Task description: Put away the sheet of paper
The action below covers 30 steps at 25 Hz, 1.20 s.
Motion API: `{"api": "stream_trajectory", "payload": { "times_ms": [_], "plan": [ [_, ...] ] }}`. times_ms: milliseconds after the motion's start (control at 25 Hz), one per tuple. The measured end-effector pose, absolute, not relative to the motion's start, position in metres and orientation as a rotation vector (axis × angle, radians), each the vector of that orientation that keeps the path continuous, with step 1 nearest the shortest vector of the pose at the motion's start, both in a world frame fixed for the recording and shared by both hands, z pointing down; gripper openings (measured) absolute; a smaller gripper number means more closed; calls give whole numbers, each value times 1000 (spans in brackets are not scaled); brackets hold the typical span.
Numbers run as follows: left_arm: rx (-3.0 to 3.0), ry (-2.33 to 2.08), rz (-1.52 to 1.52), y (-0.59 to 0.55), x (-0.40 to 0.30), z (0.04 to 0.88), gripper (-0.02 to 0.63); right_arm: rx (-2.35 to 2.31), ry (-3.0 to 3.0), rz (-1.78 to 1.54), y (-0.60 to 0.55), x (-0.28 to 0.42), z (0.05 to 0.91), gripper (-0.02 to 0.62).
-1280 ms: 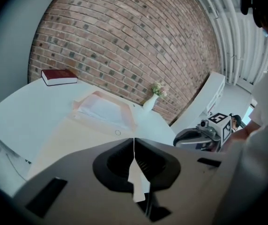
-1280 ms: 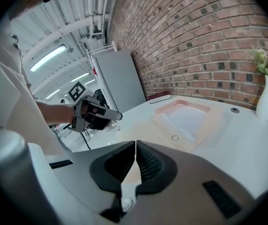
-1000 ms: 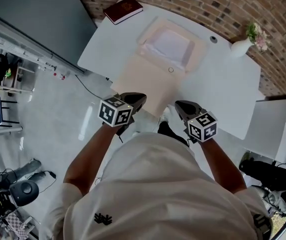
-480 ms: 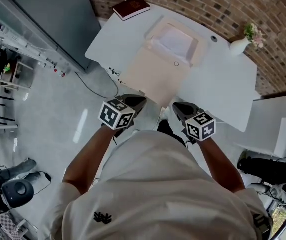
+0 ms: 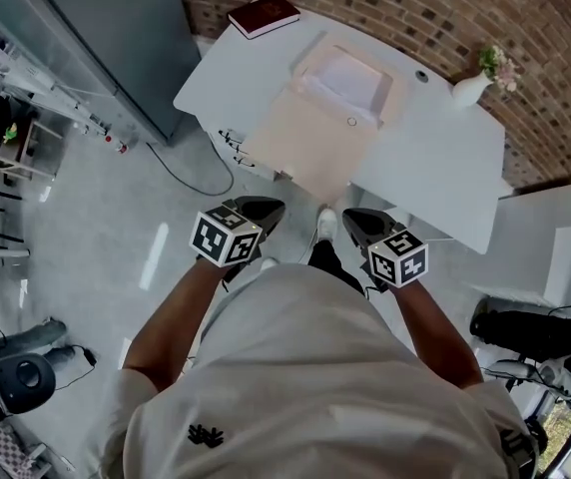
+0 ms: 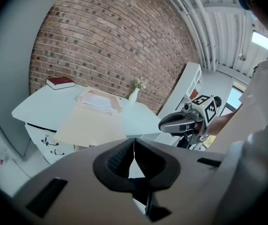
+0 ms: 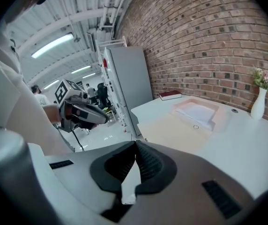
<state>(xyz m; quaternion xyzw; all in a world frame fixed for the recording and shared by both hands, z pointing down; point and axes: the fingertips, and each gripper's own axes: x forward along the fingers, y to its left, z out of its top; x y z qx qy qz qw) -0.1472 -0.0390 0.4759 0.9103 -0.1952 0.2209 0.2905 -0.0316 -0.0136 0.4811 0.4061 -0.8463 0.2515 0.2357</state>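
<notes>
White table point(image 5: 435, 168) with sheet of paper point(image 5: 350, 74), well beyond both shut jaws.

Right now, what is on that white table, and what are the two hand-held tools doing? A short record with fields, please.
Table: white, beside a brick wall
Folder: beige, lying open, reaching the near edge
Paper: white, in the folder's far half
Book: red, closed, far left corner
Vase: white, with flowers, far right
Left gripper: jaws together, nothing held, short of the table
Right gripper: jaws together, nothing held, short of the table
</notes>
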Motion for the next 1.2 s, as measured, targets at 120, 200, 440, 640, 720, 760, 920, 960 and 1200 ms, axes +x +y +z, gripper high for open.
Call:
{"api": "stream_trajectory", "payload": {
  "times_ms": [120,200,440,640,720,760,920,960,1200],
  "plan": [
    [2420,-519,575,-28,-153,474,25,1102,-2314,694,-2,-37,483,28],
    [2419,-519,567,-22,-156,474,25,1096,-2315,691,1,-41,484,28],
    [2403,-551,555,-11,-176,482,26,1071,-2323,652,7,-55,487,28],
    [2389,-578,544,-6,-188,488,26,1067,-2325,641,13,-61,487,28],
    [2391,-577,540,-4,-188,490,25,1073,-2321,636,15,-59,487,28],
    [2392,-574,540,-4,-187,490,25,1077,-2319,634,15,-58,487,28],
    [2398,-569,544,-8,-183,490,26,1081,-2314,625,11,-53,486,28],
    [2401,-571,543,-11,-182,489,25,1080,-2314,622,9,-52,486,28],
    [2411,-617,521,-34,-180,480,26,1061,-2325,592,-14,-44,482,28]
  ]
}}
